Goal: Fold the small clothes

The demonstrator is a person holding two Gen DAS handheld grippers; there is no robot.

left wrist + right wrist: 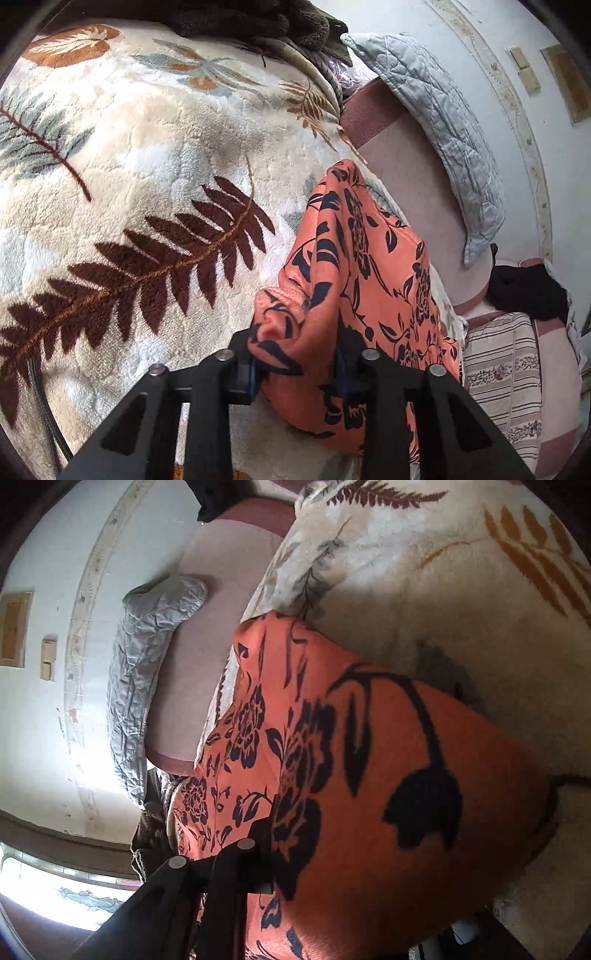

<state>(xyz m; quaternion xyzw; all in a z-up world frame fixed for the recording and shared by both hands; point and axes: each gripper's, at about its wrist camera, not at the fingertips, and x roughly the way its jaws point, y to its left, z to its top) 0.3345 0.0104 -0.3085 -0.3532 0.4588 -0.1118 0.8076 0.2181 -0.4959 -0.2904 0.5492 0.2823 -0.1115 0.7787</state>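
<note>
Folding looks only partly done: the orange cloth with dark flowers [354,266] is lifted off the leaf blanket [147,166] on the bed, and it hangs in soft bunches, not flat and not in a neat square yet. The left gripper [295,369] is pinching a bunched corner of the cloth between its two fingers, so its claw is pressed onto the fabric. In the right wrist view the right gripper [258,864] sits under the same orange cloth [369,775]; the cloth drapes over it and hides one finger, so it seems to be holding the cloth, but I cannot tell for sure how its claw stands. The cloth is near the blanket's edge on the side next to the pink sheet [406,166], and a grey quilted pillow [436,122] leans by the wall past that. My guess is that the cloth is being carried over to make a fold, and it must be laid down and smoothed after. A dark fuzzy pile [251,18] lies at the far edge of the blanket. No basket, box or other holder shows, so nothing is sitting inside one.
</note>
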